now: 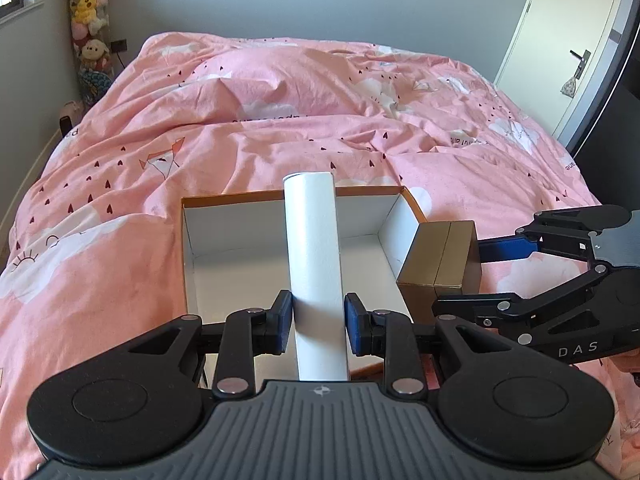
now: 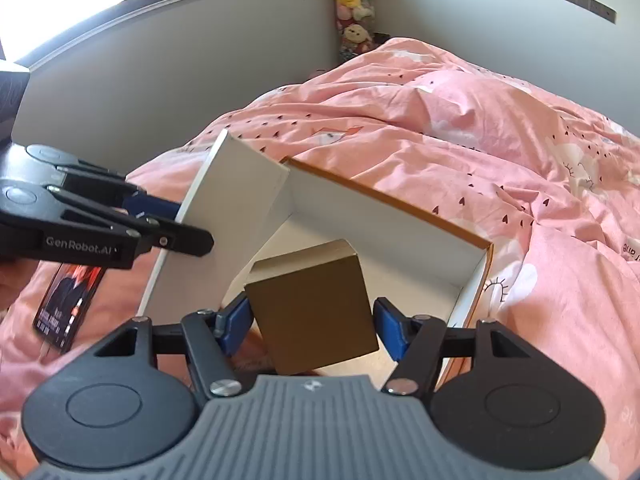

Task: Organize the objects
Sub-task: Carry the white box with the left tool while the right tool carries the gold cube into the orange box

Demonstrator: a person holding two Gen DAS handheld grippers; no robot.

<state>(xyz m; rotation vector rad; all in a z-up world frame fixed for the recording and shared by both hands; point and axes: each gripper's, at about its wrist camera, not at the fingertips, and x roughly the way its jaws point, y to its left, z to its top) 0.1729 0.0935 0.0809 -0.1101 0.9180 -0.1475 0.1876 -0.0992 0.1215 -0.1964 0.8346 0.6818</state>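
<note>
Collision threatens: your left gripper (image 1: 318,322) clamps the flat white cardboard box (image 1: 314,264), your right gripper (image 2: 312,322) the brown cardboard cube (image 2: 310,306), crowding the orange-rimmed white tray (image 2: 394,200).

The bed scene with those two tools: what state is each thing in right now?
Left tool: shut on the white box.
White box: held above the open box.
Right tool: shut on the gold box.
Gold box: held, tilted.
Open box: lidless, empty.
Phone: lying on the bedcover.
</note>
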